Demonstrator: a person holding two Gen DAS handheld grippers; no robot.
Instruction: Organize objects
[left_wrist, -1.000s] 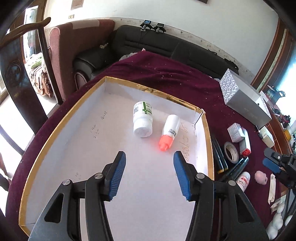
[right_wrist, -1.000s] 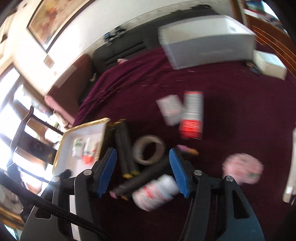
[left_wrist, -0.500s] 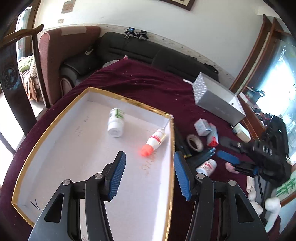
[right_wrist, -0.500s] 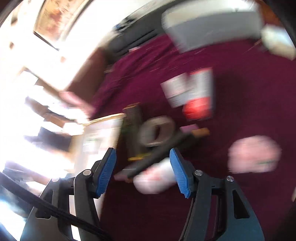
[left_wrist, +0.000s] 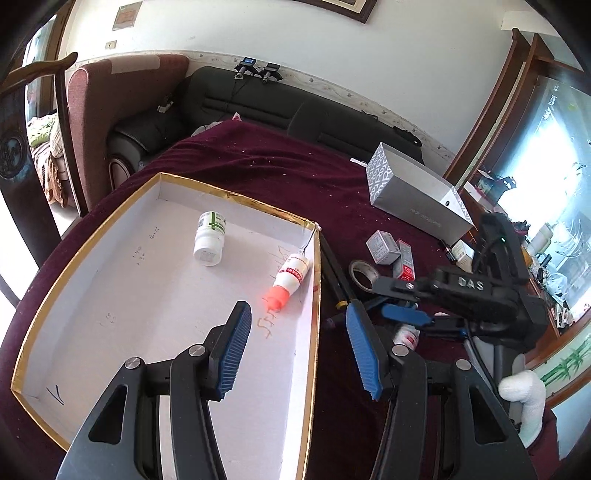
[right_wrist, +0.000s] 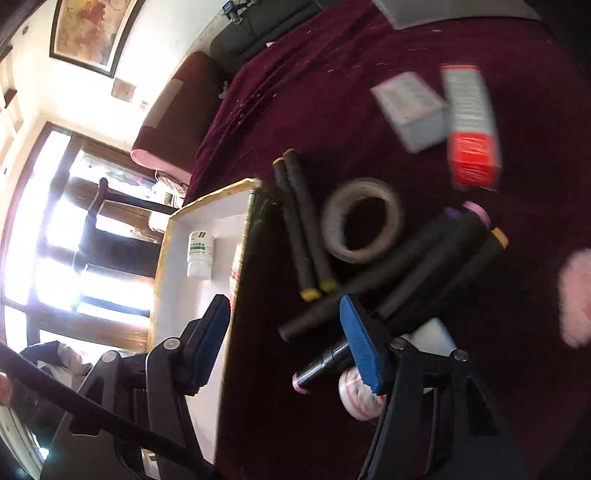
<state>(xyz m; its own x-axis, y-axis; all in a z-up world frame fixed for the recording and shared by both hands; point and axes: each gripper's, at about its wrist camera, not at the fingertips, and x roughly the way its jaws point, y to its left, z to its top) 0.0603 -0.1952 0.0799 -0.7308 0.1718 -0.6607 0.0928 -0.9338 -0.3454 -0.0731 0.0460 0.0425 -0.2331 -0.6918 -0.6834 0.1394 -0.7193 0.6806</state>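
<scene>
A shallow white box with a gold rim (left_wrist: 110, 236) lies on the maroon cloth. In it lie a white pill bottle with a green label (left_wrist: 209, 238) and a white bottle with an orange cap (left_wrist: 287, 280). My left gripper (left_wrist: 299, 349) is open and empty above the box's right edge. My right gripper (right_wrist: 288, 341) is open and empty, low over black markers (right_wrist: 388, 280) and a small white bottle with red print (right_wrist: 364, 384) right of the box. It also shows in the left wrist view (left_wrist: 402, 308).
A tape roll (right_wrist: 360, 221), two more black markers (right_wrist: 306, 229), a small grey box (right_wrist: 410, 110), a red and white box (right_wrist: 472, 125) and a pink puff (right_wrist: 576, 295) lie on the cloth. A long silver box (left_wrist: 417, 195) lies farther back. A sofa stands behind.
My left gripper has pulled back and swung right from over the box's middle to its right edge. My right gripper has dropped closer to the markers and small bottle.
</scene>
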